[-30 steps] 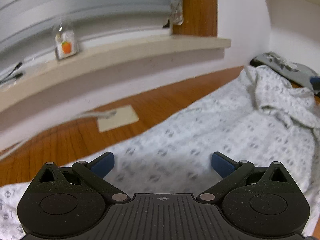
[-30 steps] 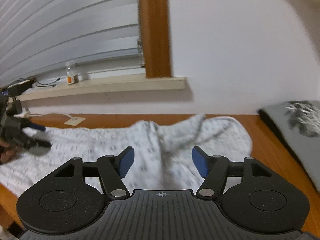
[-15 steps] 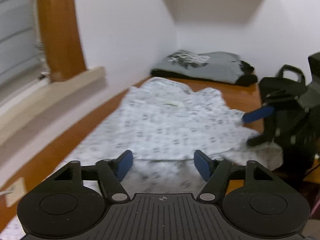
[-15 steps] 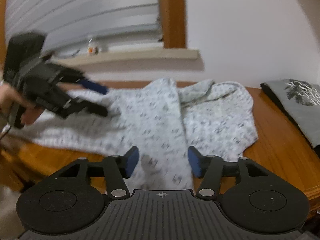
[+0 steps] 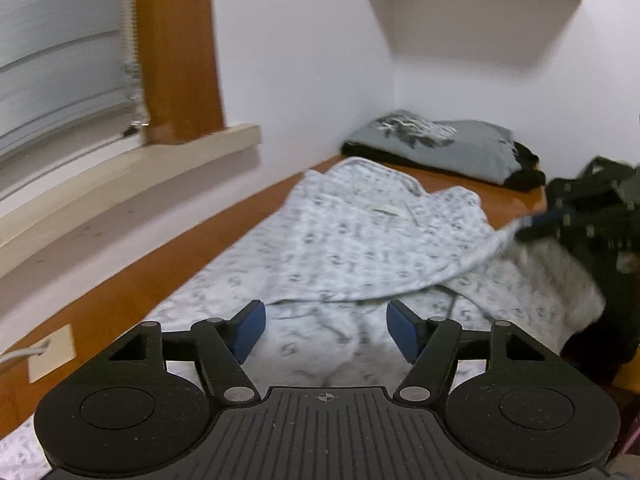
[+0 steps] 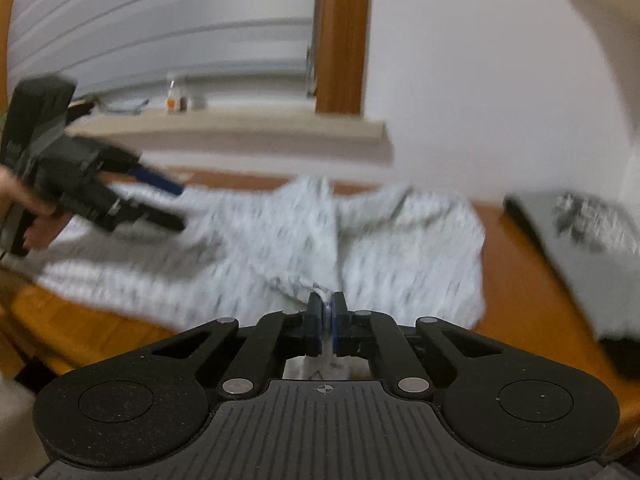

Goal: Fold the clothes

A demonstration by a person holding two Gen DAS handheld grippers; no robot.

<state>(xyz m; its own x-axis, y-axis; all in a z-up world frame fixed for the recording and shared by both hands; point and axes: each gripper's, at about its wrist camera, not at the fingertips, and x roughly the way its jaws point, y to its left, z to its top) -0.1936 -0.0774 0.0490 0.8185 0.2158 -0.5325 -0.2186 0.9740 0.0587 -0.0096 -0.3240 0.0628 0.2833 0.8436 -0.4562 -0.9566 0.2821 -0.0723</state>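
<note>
Left wrist view: left gripper (image 5: 326,330) has jaws apart, nothing between the pads, hovering over the near part of the patterned garment (image 5: 360,248). The garment is spread along the desk (image 5: 120,280), running from the near end toward the far corner by the wall, where a folded grey shirt (image 5: 436,142) sits. At the right edge of the desk the right gripper (image 5: 548,220) has a flap of the cloth pulled up off the lower layer. Blurry there, so exact bite depth is unclear.

Right wrist view: right gripper (image 6: 326,320) is clenched on a thin bunch of the garment (image 6: 280,248) hem at the desk's near edge. The left gripper (image 6: 160,200), held in a hand (image 6: 28,216), sits open over the left part of the cloth, not gripping.

Risks:
- Right bite looks shallow, at the very hem; a fast pull could slip it out.
- Only one side held. Lifting now would drag the cloth skewed, or off the near edge.
- The fold could land on the grey shirt if carried too far.

Versus half a second ago: the right jaws were apart over the cloth, now pinched. The left opening is unchanged. Against a second ago, the left view has swung from the windowsill toward the far corner.
</note>
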